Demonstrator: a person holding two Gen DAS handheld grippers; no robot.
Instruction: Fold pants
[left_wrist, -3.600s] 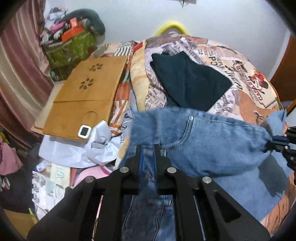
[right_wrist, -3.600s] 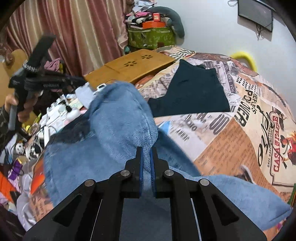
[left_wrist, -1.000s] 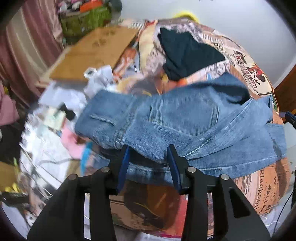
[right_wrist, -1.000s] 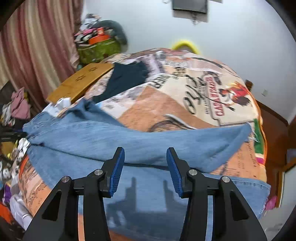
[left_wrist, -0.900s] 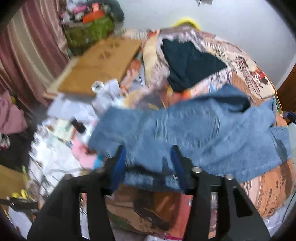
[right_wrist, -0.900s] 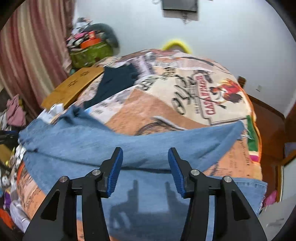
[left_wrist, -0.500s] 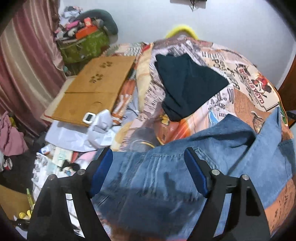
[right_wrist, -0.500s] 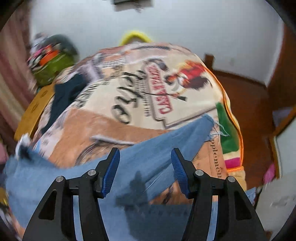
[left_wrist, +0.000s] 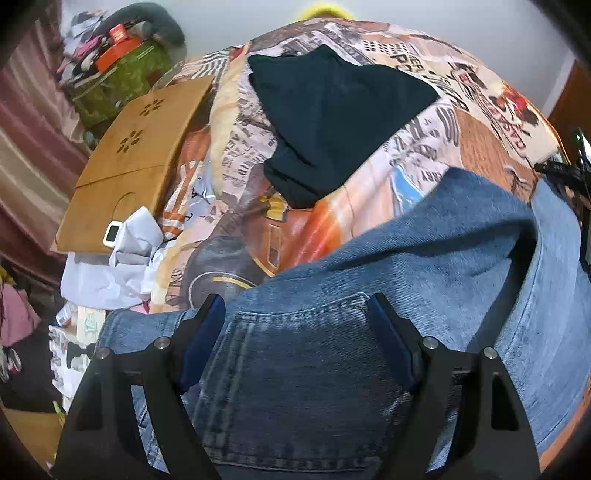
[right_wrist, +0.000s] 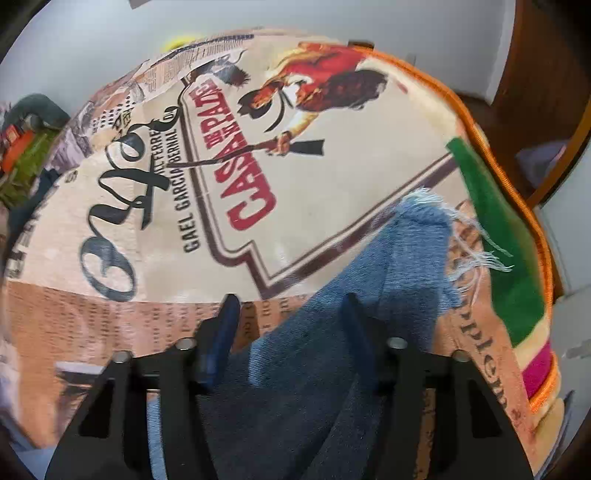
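Jeans (left_wrist: 424, 280) lie crumpled across the near edge of the bed (right_wrist: 332, 177), on the printed blanket. Seat and back pocket (left_wrist: 295, 373) sit directly under my left gripper (left_wrist: 295, 325); the frayed hem (right_wrist: 439, 221) of one leg lies ahead of my right gripper (right_wrist: 288, 314), near the blanket's orange border.

Left gripper: fingers wide apart, straddling the pocket, holding nothing. Right gripper: fingers also apart, leg cloth lying between them but not pinched. The right view is motion-blurred, so I cannot tell whether it touches the cloth.

Handling, my estimate: denim is heavy for a garment, limp but with stiff seams. It drapes, does not slide much on the fleecy blanket, and is not fragile. A single layer pinched mid-panel will sag and drag the rest.

Best holds, I judge: the waistband or pocket seam on the left, the leg just behind the hem on the right. Frayed threads alone would pull loose.

A dark shirt (left_wrist: 332, 110) lies further up the bed, apart from the jeans.
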